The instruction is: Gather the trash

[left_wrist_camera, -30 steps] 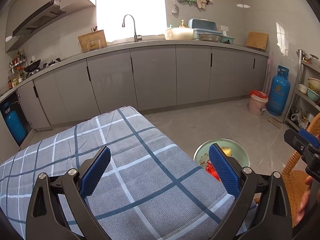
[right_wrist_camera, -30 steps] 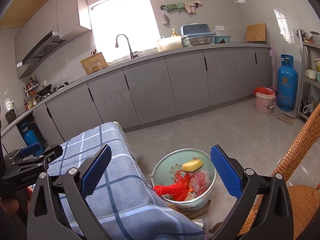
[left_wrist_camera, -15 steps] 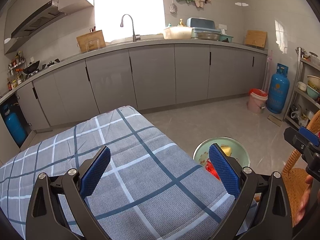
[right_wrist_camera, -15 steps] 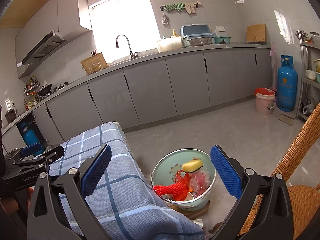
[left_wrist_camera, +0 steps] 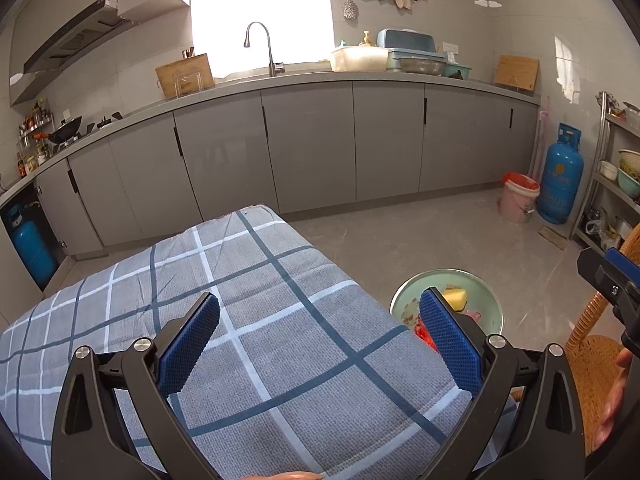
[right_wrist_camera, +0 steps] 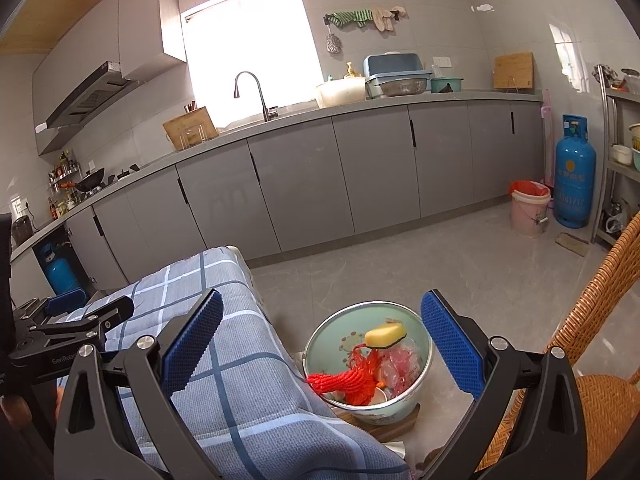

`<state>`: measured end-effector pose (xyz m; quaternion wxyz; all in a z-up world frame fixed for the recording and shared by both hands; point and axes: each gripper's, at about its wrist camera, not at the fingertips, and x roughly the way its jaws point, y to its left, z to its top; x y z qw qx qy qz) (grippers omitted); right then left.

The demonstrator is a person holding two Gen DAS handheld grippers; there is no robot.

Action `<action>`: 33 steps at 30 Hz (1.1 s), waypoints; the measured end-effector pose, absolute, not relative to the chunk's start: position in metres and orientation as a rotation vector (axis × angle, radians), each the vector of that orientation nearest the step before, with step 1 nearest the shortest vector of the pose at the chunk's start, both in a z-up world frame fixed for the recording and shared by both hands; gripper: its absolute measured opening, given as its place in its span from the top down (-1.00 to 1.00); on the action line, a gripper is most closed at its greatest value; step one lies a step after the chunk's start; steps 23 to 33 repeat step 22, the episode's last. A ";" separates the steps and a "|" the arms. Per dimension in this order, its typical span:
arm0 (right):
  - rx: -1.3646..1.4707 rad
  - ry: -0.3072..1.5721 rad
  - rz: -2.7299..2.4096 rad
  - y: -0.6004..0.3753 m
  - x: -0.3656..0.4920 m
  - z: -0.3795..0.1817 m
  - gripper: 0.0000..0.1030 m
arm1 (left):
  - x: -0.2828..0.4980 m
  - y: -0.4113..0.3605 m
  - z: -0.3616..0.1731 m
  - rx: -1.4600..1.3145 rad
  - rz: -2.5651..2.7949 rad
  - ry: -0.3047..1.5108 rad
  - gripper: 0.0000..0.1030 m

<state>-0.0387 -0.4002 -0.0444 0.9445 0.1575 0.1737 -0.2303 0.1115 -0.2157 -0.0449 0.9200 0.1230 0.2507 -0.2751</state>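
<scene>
Progress: trash appears gathered already, as I judge it; the plaid-covered table (left_wrist_camera: 248,344) shows no litter on the part I can see, and the mint enamel basin (right_wrist_camera: 320,344) holds a small heap.
Landmark: the basin sits low beside the table's right edge, on a wooden board (right_wrist_camera: 384,426) on the floor, with a wicker chair (right_wrist_camera: 600,392) on its other side.
Basin contents: a red mesh net bag (right_wrist_camera: 346,384) spilling toward the rim nearest the table, a yellow sponge with a dark scouring face (right_wrist_camera: 385,335) resting on top toward the far side, and crumpled clear and pink plastic (right_wrist_camera: 400,364) between them.
Left to do: little that I can spot; something pale peeks out on the floor just beside the board, too hidden to name. Whether anything lies on the unseen near end of the table, I cannot tell.
Left gripper (left_wrist_camera: 320,340): fingers spread wide, nothing between them, touching nothing; it hangs over the tablecloth, off to the table side of the basin.
Right gripper (right_wrist_camera: 322,340): fingers equally wide apart and empty; it hovers above the basin, which shows framed between the blue pads (right_wrist_camera: 450,348), well clear of the trash.
Next move, my guess: a last look round the basin and floor for strays.
</scene>
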 end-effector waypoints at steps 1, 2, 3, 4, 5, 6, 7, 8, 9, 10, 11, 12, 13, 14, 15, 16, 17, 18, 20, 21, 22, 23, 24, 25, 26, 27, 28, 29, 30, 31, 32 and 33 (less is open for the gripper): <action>0.322 0.354 -0.469 -0.400 -0.039 -0.044 -0.90 | 0.112 -0.216 -0.045 0.254 -0.564 0.514 -0.91; 0.322 0.354 -0.468 -0.401 -0.039 -0.044 -0.90 | 0.112 -0.216 -0.045 0.254 -0.568 0.517 -0.91; 0.322 0.354 -0.469 -0.400 -0.039 -0.044 -0.90 | 0.112 -0.216 -0.045 0.256 -0.567 0.518 -0.91; 0.321 0.354 -0.469 -0.400 -0.038 -0.044 -0.90 | 0.113 -0.217 -0.045 0.258 -0.564 0.517 -0.91; 0.321 0.355 -0.468 -0.400 -0.038 -0.044 -0.90 | 0.113 -0.217 -0.046 0.261 -0.565 0.518 -0.91; 0.320 0.356 -0.467 -0.400 -0.038 -0.044 -0.90 | 0.113 -0.217 -0.046 0.260 -0.565 0.519 -0.91; 0.319 0.358 -0.466 -0.400 -0.038 -0.044 -0.90 | 0.113 -0.216 -0.046 0.261 -0.563 0.517 -0.91; 0.319 0.359 -0.465 -0.400 -0.038 -0.044 -0.90 | 0.113 -0.216 -0.047 0.263 -0.561 0.512 -0.91; 0.318 0.359 -0.465 -0.400 -0.038 -0.044 -0.90 | 0.111 -0.216 -0.047 0.269 -0.553 0.501 -0.91; 0.318 0.358 -0.465 -0.400 -0.038 -0.044 -0.90 | 0.111 -0.216 -0.048 0.273 -0.550 0.498 -0.91; 0.317 0.359 -0.465 -0.401 -0.038 -0.044 -0.90 | 0.111 -0.216 -0.048 0.277 -0.548 0.494 -0.91; 0.317 0.359 -0.465 -0.400 -0.037 -0.044 -0.90 | 0.111 -0.217 -0.048 0.280 -0.547 0.491 -0.91; 0.318 0.359 -0.466 -0.401 -0.038 -0.044 -0.90 | 0.111 -0.217 -0.048 0.283 -0.544 0.488 -0.91; 0.319 0.359 -0.466 -0.401 -0.038 -0.044 -0.90 | 0.111 -0.216 -0.048 0.282 -0.544 0.487 -0.91; 0.320 0.360 -0.465 -0.401 -0.038 -0.044 -0.90 | 0.112 -0.215 -0.048 0.272 -0.548 0.495 -0.91; 0.319 0.360 -0.465 -0.401 -0.037 -0.044 -0.90 | 0.112 -0.215 -0.048 0.268 -0.545 0.501 -0.91; 0.318 0.361 -0.465 -0.401 -0.038 -0.044 -0.90 | 0.114 -0.214 -0.048 0.255 -0.538 0.520 -0.91; 0.316 0.361 -0.464 -0.401 -0.037 -0.045 -0.90 | 0.116 -0.214 -0.048 0.246 -0.544 0.531 -0.91; 0.312 0.363 -0.466 -0.401 -0.038 -0.045 -0.90 | 0.118 -0.213 -0.049 0.237 -0.550 0.541 -0.91; 0.310 0.365 -0.467 -0.401 -0.038 -0.046 -0.90 | 0.118 -0.212 -0.049 0.236 -0.549 0.543 -0.91; 0.310 0.367 -0.470 -0.401 -0.038 -0.047 -0.90 | 0.119 -0.212 -0.050 0.234 -0.552 0.546 -0.91; 0.310 0.367 -0.470 -0.401 -0.038 -0.047 -0.90 | 0.119 -0.212 -0.050 0.234 -0.552 0.546 -0.91; 0.310 0.367 -0.470 -0.401 -0.038 -0.047 -0.90 | 0.119 -0.212 -0.050 0.234 -0.552 0.546 -0.91; 0.310 0.367 -0.470 -0.401 -0.038 -0.047 -0.90 | 0.119 -0.212 -0.050 0.234 -0.552 0.546 -0.91; 0.310 0.367 -0.470 -0.401 -0.038 -0.047 -0.90 | 0.119 -0.212 -0.050 0.234 -0.552 0.546 -0.91; 0.310 0.367 -0.470 -0.401 -0.038 -0.047 -0.90 | 0.119 -0.212 -0.050 0.234 -0.552 0.546 -0.91; 0.310 0.367 -0.470 -0.401 -0.038 -0.047 -0.90 | 0.119 -0.212 -0.050 0.234 -0.552 0.546 -0.91; 0.310 0.367 -0.470 -0.401 -0.038 -0.047 -0.90 | 0.119 -0.212 -0.050 0.234 -0.552 0.546 -0.91; 0.310 0.367 -0.470 -0.401 -0.038 -0.047 -0.90 | 0.119 -0.212 -0.050 0.234 -0.552 0.546 -0.91; 0.310 0.367 -0.470 -0.401 -0.038 -0.047 -0.90 | 0.119 -0.212 -0.050 0.234 -0.552 0.546 -0.91; 0.310 0.367 -0.470 -0.401 -0.038 -0.047 -0.90 | 0.119 -0.212 -0.050 0.234 -0.552 0.546 -0.91; 0.310 0.367 -0.470 -0.401 -0.038 -0.047 -0.90 | 0.119 -0.212 -0.050 0.234 -0.552 0.546 -0.91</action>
